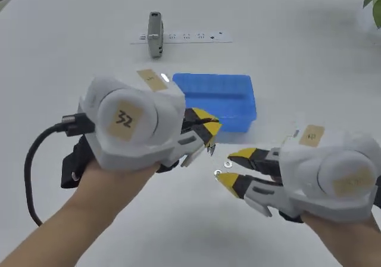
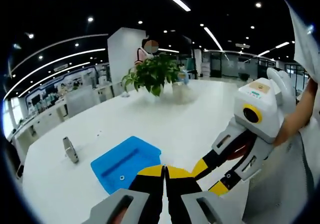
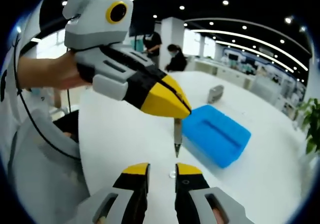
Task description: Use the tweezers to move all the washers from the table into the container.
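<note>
My left gripper (image 1: 208, 130) is shut on metal tweezers (image 1: 210, 149), whose tips hang down just above the table. Two small washers (image 1: 228, 164) (image 1: 218, 173) lie on the white table below them. My right gripper (image 1: 235, 167) stands open beside them, its yellow jaws on either side of the washers. In the right gripper view, the tweezers (image 3: 176, 136) drop from the left gripper (image 3: 177, 109), and one washer (image 3: 172, 174) lies between the right gripper's (image 3: 161, 174) own jaws. Behind sits the blue container (image 1: 217, 100), with a washer (image 2: 121, 177) inside it.
A grey upright device (image 1: 155, 34) and a white power strip (image 1: 181, 37) lie at the far side of the table. A potted plant (image 2: 155, 74) stands further off. A black cable (image 1: 36, 160) trails from the left gripper.
</note>
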The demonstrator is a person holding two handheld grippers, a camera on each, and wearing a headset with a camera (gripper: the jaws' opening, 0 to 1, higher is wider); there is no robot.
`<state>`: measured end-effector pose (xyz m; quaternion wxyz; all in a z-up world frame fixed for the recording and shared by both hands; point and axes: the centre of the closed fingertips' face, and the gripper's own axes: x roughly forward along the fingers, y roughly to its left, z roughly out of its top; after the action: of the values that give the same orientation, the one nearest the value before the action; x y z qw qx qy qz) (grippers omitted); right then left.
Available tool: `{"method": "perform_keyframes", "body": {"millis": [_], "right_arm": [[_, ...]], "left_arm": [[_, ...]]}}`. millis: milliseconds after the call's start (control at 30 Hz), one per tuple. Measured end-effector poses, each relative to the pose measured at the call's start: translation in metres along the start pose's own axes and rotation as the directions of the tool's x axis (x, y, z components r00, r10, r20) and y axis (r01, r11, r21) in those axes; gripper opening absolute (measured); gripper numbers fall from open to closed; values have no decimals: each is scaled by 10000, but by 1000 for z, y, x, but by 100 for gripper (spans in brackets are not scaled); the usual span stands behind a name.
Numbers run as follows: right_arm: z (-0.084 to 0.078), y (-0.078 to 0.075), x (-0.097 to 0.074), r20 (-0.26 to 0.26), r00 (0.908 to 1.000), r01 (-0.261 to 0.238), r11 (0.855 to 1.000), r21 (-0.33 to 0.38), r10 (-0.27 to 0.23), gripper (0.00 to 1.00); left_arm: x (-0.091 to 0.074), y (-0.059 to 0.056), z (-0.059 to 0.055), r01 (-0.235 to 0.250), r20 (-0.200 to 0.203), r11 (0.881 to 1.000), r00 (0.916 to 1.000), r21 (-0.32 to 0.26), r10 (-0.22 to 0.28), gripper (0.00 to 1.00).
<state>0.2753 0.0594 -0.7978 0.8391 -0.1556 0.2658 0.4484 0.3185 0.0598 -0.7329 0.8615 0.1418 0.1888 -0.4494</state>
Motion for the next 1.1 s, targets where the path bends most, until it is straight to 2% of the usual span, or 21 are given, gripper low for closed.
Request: {"method": "perform_keyframes", "body": {"millis": [167,233,500,633,733,900,1033,1100], "right_arm": [[-16,9,-7,-333,9994,-36,9996,263,44,17],[-20,11,-7,-479,9988,-122,9993,353,139,18],[-21,15,-7,-392,9988,-278,9966,775,309,17],[-23,14,-6,-454,9985,-257,9967,768,292,17],[-26,9,-5,-602,9980,-166,9981,591,201,17],[-25,1,-4,-532,9986,-15,9969,782,57,15],[-26,4,-4,-540,9985,-51,9967,809,95,14],[-26,6,-4,-544,9984,-90,9967,801,134,14]], "left_arm": [[8,-5,-12,143,-80,9987,9999,-486,-147,0],[11,-7,-16,157,-105,9985,9998,-516,-163,0],[15,-8,-24,170,-218,9982,9996,-581,-183,0],[15,-6,-24,110,-1,9957,9999,-917,-110,0],[13,-7,-24,94,-33,9954,9999,-952,-97,0],[11,-6,-26,-9,-10,9934,10000,-1149,8,0],[11,-6,-26,-13,-109,9934,9999,-1148,0,0],[11,-7,-26,-20,-148,9954,9999,-959,6,0]]}}
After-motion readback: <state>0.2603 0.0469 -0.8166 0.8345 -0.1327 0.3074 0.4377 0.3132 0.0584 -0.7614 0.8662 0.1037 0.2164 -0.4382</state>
